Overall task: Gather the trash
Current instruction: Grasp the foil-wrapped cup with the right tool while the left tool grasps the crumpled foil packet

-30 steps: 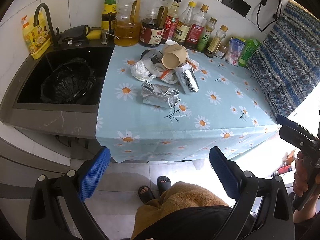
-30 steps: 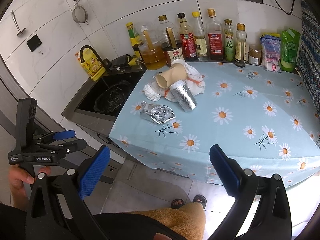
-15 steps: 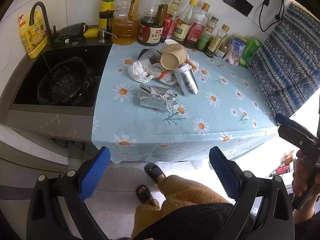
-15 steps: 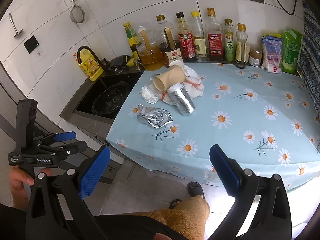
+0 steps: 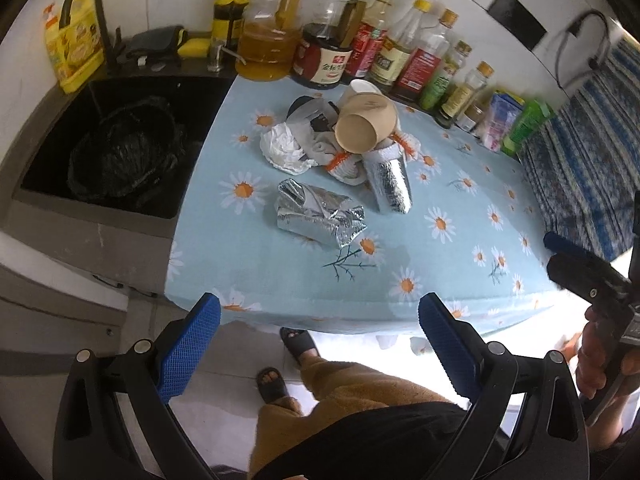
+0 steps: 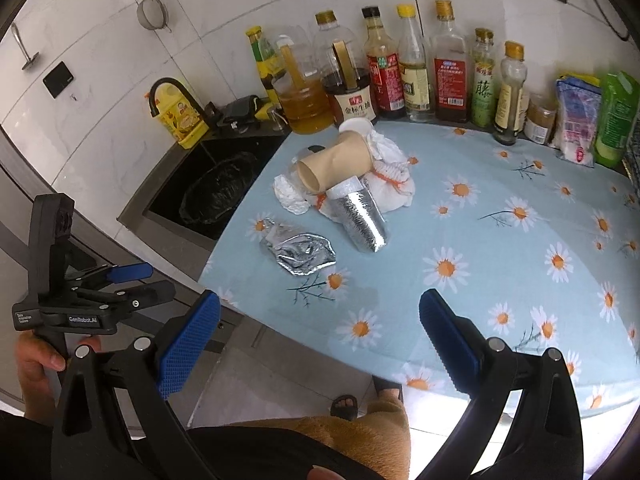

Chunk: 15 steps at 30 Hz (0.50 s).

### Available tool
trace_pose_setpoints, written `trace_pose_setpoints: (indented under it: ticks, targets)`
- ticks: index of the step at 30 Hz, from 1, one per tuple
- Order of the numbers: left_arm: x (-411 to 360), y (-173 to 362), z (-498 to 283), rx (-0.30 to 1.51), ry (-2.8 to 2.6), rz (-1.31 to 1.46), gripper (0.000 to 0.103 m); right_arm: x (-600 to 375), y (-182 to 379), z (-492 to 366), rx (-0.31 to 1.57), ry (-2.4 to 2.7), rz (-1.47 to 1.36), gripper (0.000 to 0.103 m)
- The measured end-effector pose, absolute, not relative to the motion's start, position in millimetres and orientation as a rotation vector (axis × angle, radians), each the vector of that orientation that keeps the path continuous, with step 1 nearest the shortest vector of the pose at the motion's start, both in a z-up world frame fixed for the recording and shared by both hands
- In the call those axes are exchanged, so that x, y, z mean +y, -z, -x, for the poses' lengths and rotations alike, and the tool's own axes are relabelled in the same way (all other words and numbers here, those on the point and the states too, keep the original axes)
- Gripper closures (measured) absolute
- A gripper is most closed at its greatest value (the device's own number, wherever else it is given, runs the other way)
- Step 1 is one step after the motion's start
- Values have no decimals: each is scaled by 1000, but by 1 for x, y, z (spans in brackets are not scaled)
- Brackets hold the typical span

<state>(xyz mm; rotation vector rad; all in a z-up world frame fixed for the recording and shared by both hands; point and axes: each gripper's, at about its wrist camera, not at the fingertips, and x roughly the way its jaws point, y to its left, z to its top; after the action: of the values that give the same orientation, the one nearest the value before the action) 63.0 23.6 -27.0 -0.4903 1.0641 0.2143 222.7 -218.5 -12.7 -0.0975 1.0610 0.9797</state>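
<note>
Left tool (image 5: 319, 312) wide open, blue ribbed pads (image 5: 188, 346) apart, nothing between them, held off the bench's near edge. Right tool (image 6: 319, 312) likewise wide open and empty, over the near edge.

Trash heaped toward the back of the bench (image 5: 460, 264), on a pale blue daisy cloth: crumpled foil pouch (image 5: 320, 216) nearest, apart from the rest; foil sleeve (image 5: 390, 184) lying on its side beyond it; tan paper cup (image 5: 362, 124) tipped over on top, mouth open toward the left view; wrinkled white tissue (image 5: 282, 148) beside it; white cloth with orange stitching (image 6: 390, 184) underneath.

Sink (image 5: 52, 152) to the left of the bench, dark, holding a glossy black bag (image 5: 120, 156), its mouth open.

Seen only from the right view: wire strainer (image 6: 151, 10) hanging on white tile, and the left tool's black handle (image 6: 52, 276) gripped in a hand. Seen only from the left: striped blue fabric (image 5: 580, 176) at the bench's right end, and the right tool from the side (image 5: 580, 272).

Glass and plastic bottles (image 6: 412, 68) lined up along the wall.
</note>
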Motion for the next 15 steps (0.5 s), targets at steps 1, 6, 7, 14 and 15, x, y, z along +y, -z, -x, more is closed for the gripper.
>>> trace_pose_setpoints:
  ticks: [1,6,7,14,15]
  targets:
    - [25,30,-66,1067,-221,507,7,-216,15,-228,1067,-992,98,4]
    - [35,51,-82,1092,-258,644,7,-203,33,-256,1100,-1022,139,4]
    - [37,55,-85,1091,-258,671,7,-200,37,-261,1106,-1031,144,4]
    - [44,90,-111,1065,-278,881,7,-171,72,-304,1158,-1120,210,4]
    - [46,95,-115,1063,-290,905,7,-166,77,-310,1165,-1134,220,4]
